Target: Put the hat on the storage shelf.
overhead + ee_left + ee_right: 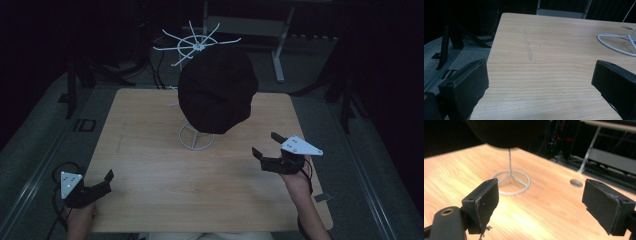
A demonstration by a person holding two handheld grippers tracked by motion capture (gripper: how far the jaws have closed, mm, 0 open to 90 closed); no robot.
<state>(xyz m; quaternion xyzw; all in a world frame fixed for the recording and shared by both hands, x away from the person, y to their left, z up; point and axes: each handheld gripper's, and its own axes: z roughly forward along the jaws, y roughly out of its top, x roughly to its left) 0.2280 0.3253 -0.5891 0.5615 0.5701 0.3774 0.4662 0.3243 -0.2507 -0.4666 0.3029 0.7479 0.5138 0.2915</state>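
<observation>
black cloth hat (217, 90), rounded, sits on a white wire stand (196, 136); both grippers' fingers released, empty.

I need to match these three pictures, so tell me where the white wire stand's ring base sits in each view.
High view: the ring base sits at the table's centre, under the black hat.
Left gripper view: an arc of it lies at the right edge, upper part.
Right gripper view: the whole ring lies left of centre, under the hat.
Shared landmark: the pale wooden tabletop.
</observation>
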